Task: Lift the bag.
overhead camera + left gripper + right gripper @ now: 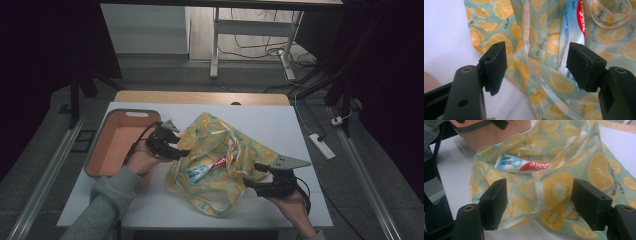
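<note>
High view: a lemon-print cloth bag (220,165) lies crumpled mid-table on the white table top (280,125), with a toothpaste tube (206,169) lying in its open mouth and a salmon-coloured bin (122,140) just beside it at the left.
Left gripper (170,145): jaws apart, holding nothing, at the bag's left edge; in the left gripper view (536,67) the bag's fabric and the tube's lower end sit between and beyond the jaws.
Right gripper (262,175): jaws apart, empty, at the bag's near right edge; in the right gripper view (539,205) the bag's hem lies between the jaws and the tube (522,165) lies farther off, inside the opening.
Tube position: half inside the bag, print side up, nearer the left gripper than the right.
Risk, slack cloth: either gripper may well pinch one loose layer or a handle strap (232,150), so the bag would bunch or drag instead of opening.
Risk, tube: it looks slick and rounded; a grip on its lower end could let it slide, or catch fabric along with it.
Risk, pulling apart: tugging from both sides may tip the tube out onto the table.
</note>
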Available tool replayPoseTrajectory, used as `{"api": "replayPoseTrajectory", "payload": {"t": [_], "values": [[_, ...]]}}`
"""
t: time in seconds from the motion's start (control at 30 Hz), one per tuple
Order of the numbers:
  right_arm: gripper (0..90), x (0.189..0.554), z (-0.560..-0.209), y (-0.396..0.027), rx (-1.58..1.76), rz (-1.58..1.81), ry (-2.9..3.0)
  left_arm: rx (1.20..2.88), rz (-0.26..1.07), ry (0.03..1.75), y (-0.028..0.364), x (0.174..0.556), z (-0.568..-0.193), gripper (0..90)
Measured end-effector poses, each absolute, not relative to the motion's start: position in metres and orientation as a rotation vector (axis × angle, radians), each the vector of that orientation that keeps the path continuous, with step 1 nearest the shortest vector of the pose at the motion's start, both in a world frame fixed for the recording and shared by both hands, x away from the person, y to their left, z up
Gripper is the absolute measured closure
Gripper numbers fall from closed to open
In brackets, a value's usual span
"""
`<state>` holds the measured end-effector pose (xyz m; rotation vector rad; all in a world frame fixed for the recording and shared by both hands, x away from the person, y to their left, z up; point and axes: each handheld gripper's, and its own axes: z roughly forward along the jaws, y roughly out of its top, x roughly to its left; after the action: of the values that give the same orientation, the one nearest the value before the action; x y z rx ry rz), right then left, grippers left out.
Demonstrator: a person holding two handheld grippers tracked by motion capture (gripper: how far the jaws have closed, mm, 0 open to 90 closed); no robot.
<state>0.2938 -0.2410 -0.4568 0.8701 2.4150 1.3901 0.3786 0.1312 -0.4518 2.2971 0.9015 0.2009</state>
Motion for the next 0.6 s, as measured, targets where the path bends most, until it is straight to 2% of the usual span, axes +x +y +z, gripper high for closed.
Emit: {"api": "replayPoseTrajectory", "payload": {"t": [0.17,0.33,0.43,0.6], "values": [[29.3,0.290,-0.460,-0.237,0.842,1.388,2.440,2.351,0.227,0.968,0.113,0.395,-0.462,35.2],[29.5,0.287,-0.463,-0.234,0.821,1.379,2.457,2.391,0.190,1.065,0.101,0.408,-0.475,40.8],[29.5,0.285,-0.463,-0.233,0.804,1.372,2.463,2.408,0.187,1.119,0.098,0.411,-0.480,51.4],[29.5,0.281,-0.465,-0.229,0.796,1.373,2.478,2.444,0.146,1.126,0.094,0.413,-0.484,75.7]]}}
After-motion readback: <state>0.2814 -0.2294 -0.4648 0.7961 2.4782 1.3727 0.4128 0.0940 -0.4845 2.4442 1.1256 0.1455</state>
